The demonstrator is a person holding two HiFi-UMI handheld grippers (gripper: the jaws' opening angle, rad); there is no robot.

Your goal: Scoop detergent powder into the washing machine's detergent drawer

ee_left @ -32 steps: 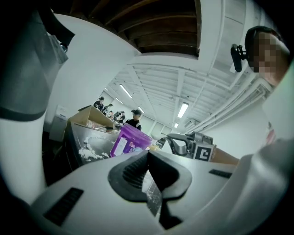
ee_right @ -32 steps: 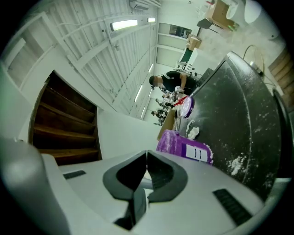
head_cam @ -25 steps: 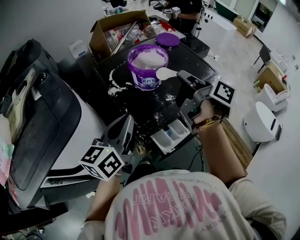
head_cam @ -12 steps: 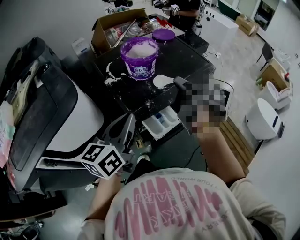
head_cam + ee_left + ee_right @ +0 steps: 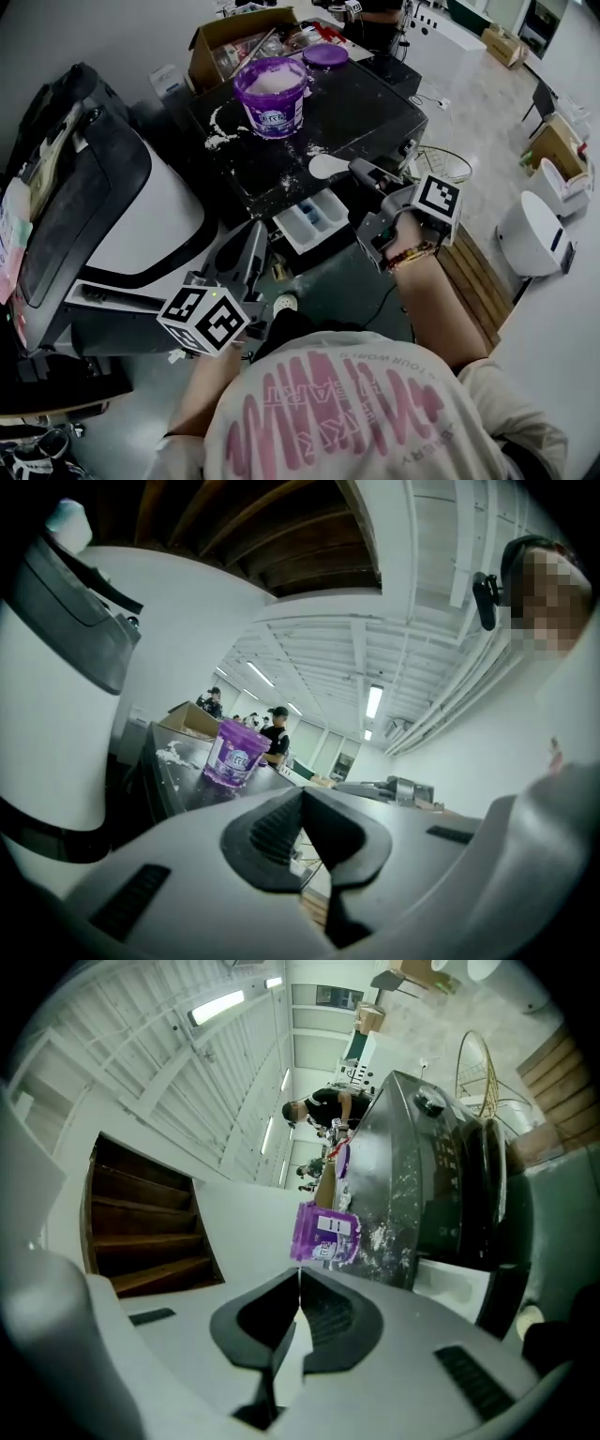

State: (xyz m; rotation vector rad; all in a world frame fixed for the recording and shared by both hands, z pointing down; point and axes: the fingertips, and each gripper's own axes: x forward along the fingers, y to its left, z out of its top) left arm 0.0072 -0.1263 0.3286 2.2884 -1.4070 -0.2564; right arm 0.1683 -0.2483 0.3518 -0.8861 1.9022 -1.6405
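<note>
Holding scoop (image 5: 328, 167) centre frame, just above-right of open detergent drawer (image 5: 292, 228). R gripper (image 5: 362, 172) pinches scoop handle; L gripper (image 5: 253, 246) lower left, jaws pressed together, empty. Tub (image 5: 272, 89) upper centre. Judgement: keep scoop level, move over a drawer compartment, tip slowly to avoid spill.

I can read almost nothing here. The purple tub (image 5: 271, 96), upper middle of the head view, has a white label (image 5: 273, 117) with dark lettering too blurred for me to make out. It is no sharper in either gripper view. The shirt (image 5: 356, 412) along the bottom edge bears big pink letters, upside down and illegible. The marker cube (image 5: 204, 321) at lower left and the second cube (image 5: 437, 199) at right show only black-and-white squares.
</note>
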